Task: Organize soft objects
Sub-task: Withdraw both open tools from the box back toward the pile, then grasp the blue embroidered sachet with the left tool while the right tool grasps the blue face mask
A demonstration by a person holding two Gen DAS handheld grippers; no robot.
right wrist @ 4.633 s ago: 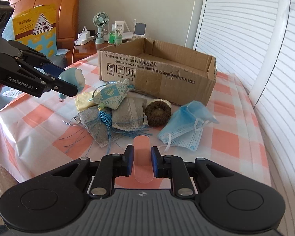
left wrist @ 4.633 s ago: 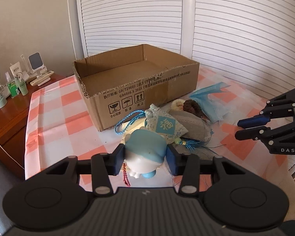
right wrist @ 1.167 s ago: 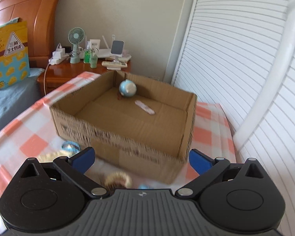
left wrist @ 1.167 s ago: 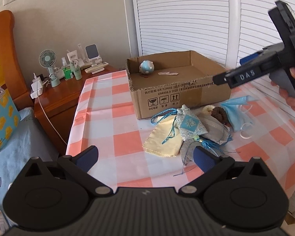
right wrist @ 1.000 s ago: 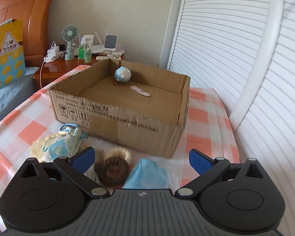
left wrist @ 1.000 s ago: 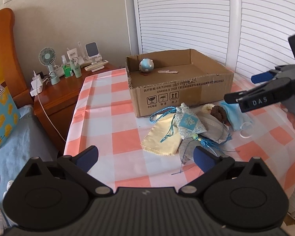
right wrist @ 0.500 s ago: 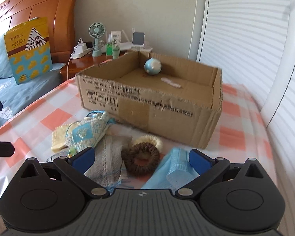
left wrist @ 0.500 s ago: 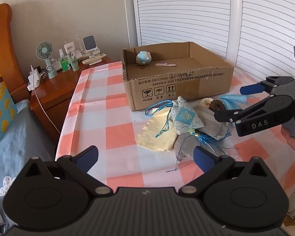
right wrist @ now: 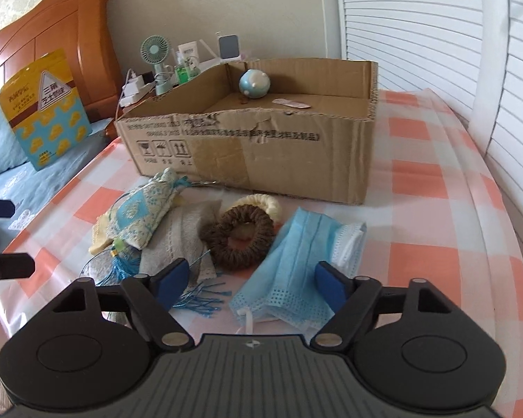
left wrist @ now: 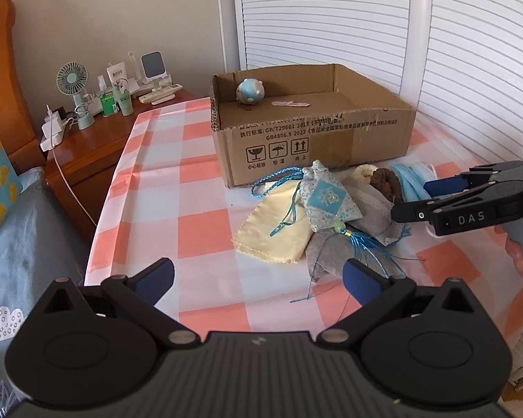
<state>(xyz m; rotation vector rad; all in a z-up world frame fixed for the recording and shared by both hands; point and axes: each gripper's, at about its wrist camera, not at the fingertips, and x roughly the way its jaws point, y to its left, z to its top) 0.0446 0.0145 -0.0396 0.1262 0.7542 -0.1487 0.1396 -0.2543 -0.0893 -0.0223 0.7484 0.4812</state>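
Note:
A cardboard box [left wrist: 313,142] [right wrist: 254,146] stands on the checked table and holds a round blue toy [left wrist: 250,91] [right wrist: 254,84] and a small pink strip [left wrist: 291,103] [right wrist: 292,103]. In front of it lies a pile: a blue sachet [left wrist: 327,200] [right wrist: 141,212], a yellow cloth [left wrist: 273,235], grey pouches [left wrist: 366,209] [right wrist: 183,233], a brown scrunchie [right wrist: 242,240] [left wrist: 383,181], a cream scrunchie [right wrist: 261,202] and blue face masks [right wrist: 296,278] [left wrist: 409,181]. My left gripper [left wrist: 258,278] is open and empty, short of the pile. My right gripper [right wrist: 251,282] is open and empty, low over the masks; it also shows in the left wrist view [left wrist: 432,195].
A wooden nightstand [left wrist: 97,146] at the left holds a small fan [left wrist: 72,80] [right wrist: 155,50], bottles and chargers. A bed with a yellow book [right wrist: 45,108] lies left of the table. Slatted shutters [left wrist: 331,17] run behind and to the right.
The right gripper has dropped lower and closer to the masks and scrunchie. The left gripper has edged slightly nearer the pile. Both stay open and empty.

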